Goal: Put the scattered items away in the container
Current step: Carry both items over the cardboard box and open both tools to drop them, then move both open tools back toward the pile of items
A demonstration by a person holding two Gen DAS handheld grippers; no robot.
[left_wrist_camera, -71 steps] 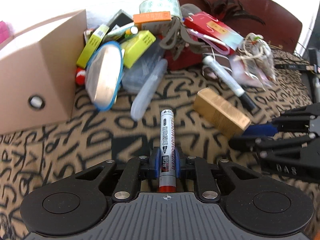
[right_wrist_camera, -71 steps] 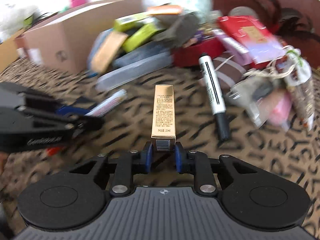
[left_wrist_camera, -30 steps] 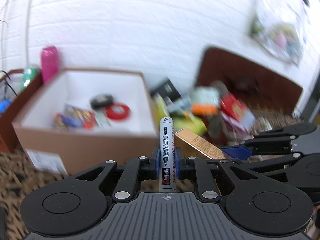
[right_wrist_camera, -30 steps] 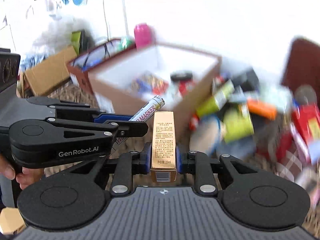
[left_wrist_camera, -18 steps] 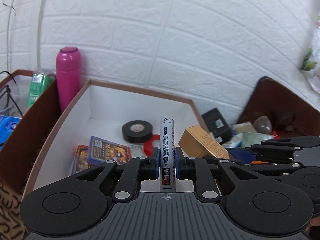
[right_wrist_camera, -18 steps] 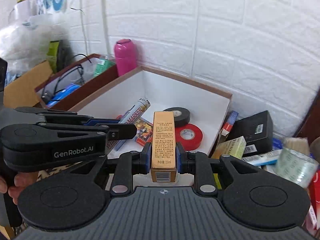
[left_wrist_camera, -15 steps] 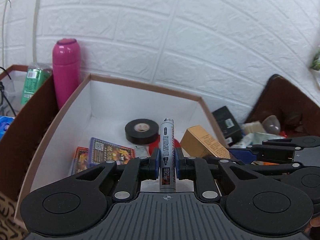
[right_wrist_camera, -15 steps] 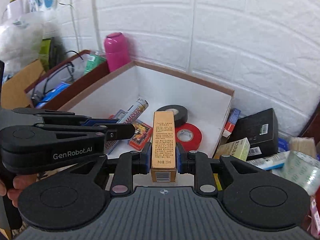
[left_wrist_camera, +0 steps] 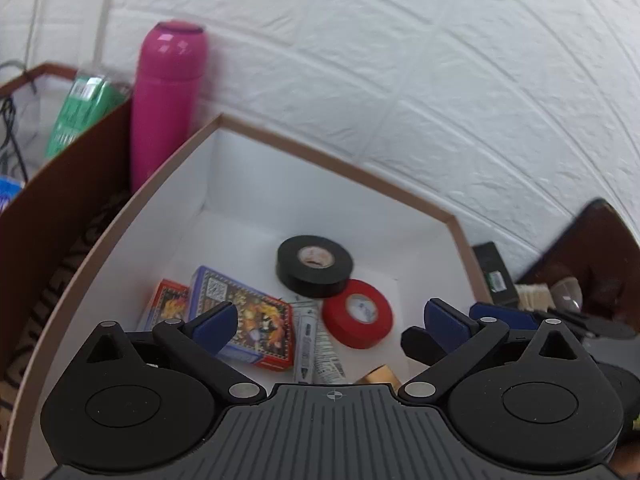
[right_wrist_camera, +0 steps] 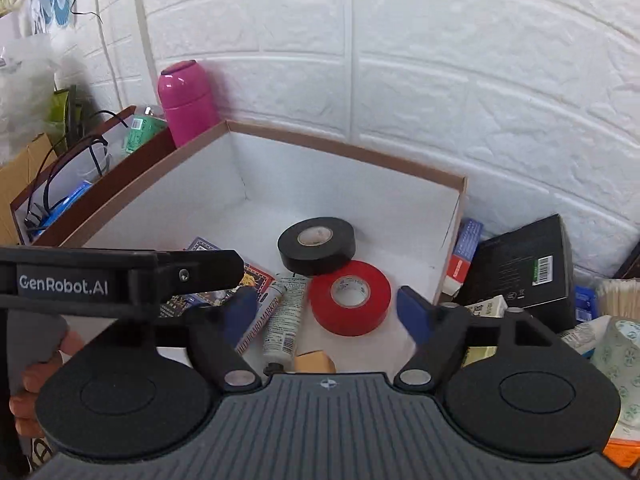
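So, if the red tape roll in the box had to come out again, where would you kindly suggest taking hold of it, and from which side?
Probably from above, across the ring wall. The red tape roll lies flat on the box floor with its core hole facing up, so one finger could drop into the hole and one outside the rim. Its far edge sits close against the black tape roll, so the nearer rim looks freer.

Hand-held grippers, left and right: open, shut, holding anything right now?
Left hand-held gripper: jaws opening, nothing between them; marker lies in the box.
Right hand-held gripper: jaws opening, empty; gold carton lies below in the box.
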